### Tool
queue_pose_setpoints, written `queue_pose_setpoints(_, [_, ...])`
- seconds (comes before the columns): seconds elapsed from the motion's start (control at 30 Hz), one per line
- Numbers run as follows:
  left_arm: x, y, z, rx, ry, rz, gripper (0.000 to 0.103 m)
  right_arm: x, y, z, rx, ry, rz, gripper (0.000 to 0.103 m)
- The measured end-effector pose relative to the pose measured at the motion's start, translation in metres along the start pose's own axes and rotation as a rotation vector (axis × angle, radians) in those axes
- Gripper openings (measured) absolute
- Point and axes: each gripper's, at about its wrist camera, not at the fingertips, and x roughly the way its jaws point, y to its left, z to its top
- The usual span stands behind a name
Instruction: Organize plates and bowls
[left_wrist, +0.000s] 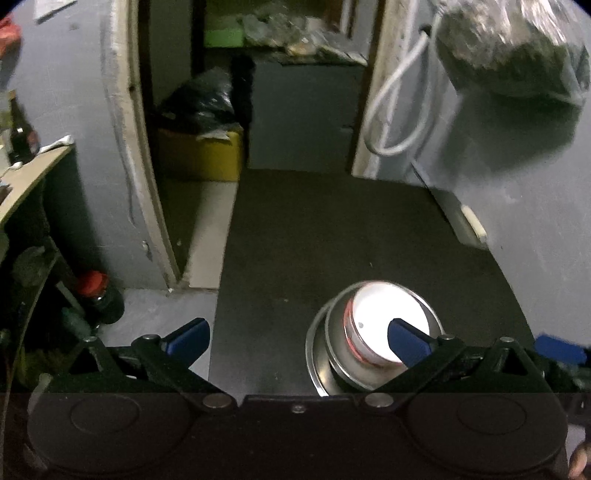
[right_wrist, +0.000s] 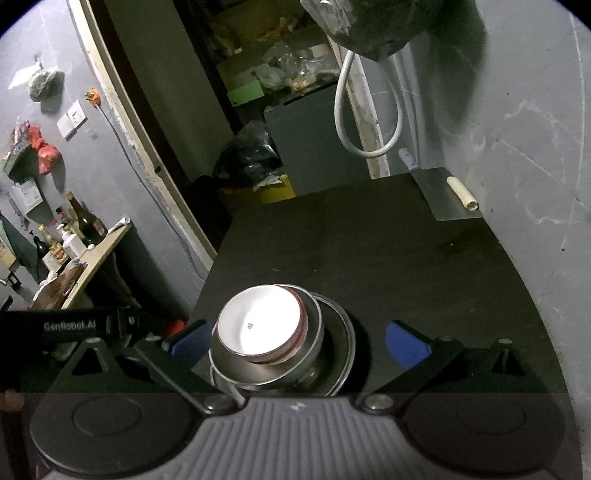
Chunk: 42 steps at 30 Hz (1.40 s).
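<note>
A white bowl (left_wrist: 373, 314) with a red rim sits inside a steel bowl (left_wrist: 343, 365), which rests on a steel plate (left_wrist: 316, 363) at the near edge of the black table (left_wrist: 314, 240). My left gripper (left_wrist: 298, 341) is open wide just short of the stack, its right fingertip (left_wrist: 408, 345) overlapping the white bowl in view. In the right wrist view the white bowl (right_wrist: 258, 321), steel bowl (right_wrist: 312, 354) and steel plate (right_wrist: 345, 350) lie low between the wide-open fingers of my right gripper (right_wrist: 299, 341), nearer its left finger. No pad touches the stack.
A flat metal blade (right_wrist: 439, 199) with a pale handle (right_wrist: 461, 194) lies at the table's back right by the wall. A dark bag (left_wrist: 509, 48) and a white hose (left_wrist: 399, 103) hang above. A side shelf with bottles (right_wrist: 85, 225) stands left; a yellow bin (left_wrist: 203, 155) is beyond the doorway.
</note>
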Motion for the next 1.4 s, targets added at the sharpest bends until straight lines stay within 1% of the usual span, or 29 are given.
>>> queue_pose_setpoints(0.1, [-0.005,0.000,-0.004,-0.033,-0.055,0.004,0.102,0.001,-0.002,-0.002,-0.009,-0.002,0.010,0.103])
queue_pose_setpoints(0.27, [-0.014,-0.008,-0.010,-0.040,-0.118,0.005,0.102,0.002,-0.004,-0.004,-0.023,-0.007,0.030,0.103])
queue_pose_setpoints(0.33, [-0.017,-0.012,-0.011,-0.026,-0.153,0.002,0.102,0.001,-0.005,-0.005,-0.026,-0.018,0.034,0.103])
queue_pose_setpoints(0.4, [-0.021,-0.020,-0.014,0.019,-0.196,0.002,0.102,0.001,-0.006,-0.005,-0.028,-0.027,0.042,0.103])
queue_pose_setpoints(0.43, [-0.023,-0.023,-0.014,0.032,-0.220,0.016,0.102,0.000,-0.005,-0.005,-0.029,-0.029,0.045,0.103])
queue_pose_setpoints(0.5, [-0.028,-0.029,-0.014,0.032,-0.271,0.037,0.102,0.000,-0.006,-0.005,-0.034,-0.034,0.050,0.103])
queue_pose_setpoints(0.57, [-0.031,-0.034,-0.013,0.042,-0.305,0.035,0.102,0.000,-0.006,-0.004,-0.040,-0.039,0.054,0.103])
queue_pose_setpoints(0.63, [-0.033,-0.037,-0.012,0.044,-0.312,0.026,0.102,-0.001,-0.007,-0.004,-0.045,-0.050,0.055,0.103])
queue_pose_setpoints(0.73, [-0.034,-0.037,-0.012,0.016,-0.316,0.016,0.102,-0.002,-0.008,-0.004,-0.049,-0.068,0.057,0.103])
queue_pose_setpoints(0.83, [-0.034,-0.035,-0.014,-0.005,-0.310,0.025,0.102,-0.003,-0.008,-0.004,-0.054,-0.092,0.053,0.103])
queue_pose_setpoints(0.93, [-0.036,-0.034,-0.016,0.009,-0.302,0.035,0.102,-0.005,-0.008,-0.007,-0.055,-0.110,0.046,0.103])
queue_pose_setpoints(1.03, [-0.039,-0.033,-0.019,0.020,-0.312,0.042,0.102,-0.006,-0.006,-0.009,-0.060,-0.112,0.045,0.103])
queue_pose_setpoints(1.23, [-0.045,-0.026,-0.025,0.029,-0.307,0.031,0.102,-0.015,0.003,-0.012,-0.075,-0.143,0.017,0.103])
queue_pose_setpoints(1.33, [-0.050,-0.021,-0.030,0.032,-0.298,0.000,0.102,-0.022,0.009,-0.015,-0.089,-0.159,0.000,0.103])
queue_pose_setpoints(1.4, [-0.054,-0.015,-0.035,0.038,-0.288,-0.036,0.102,-0.027,0.015,-0.020,-0.097,-0.165,-0.017,0.103])
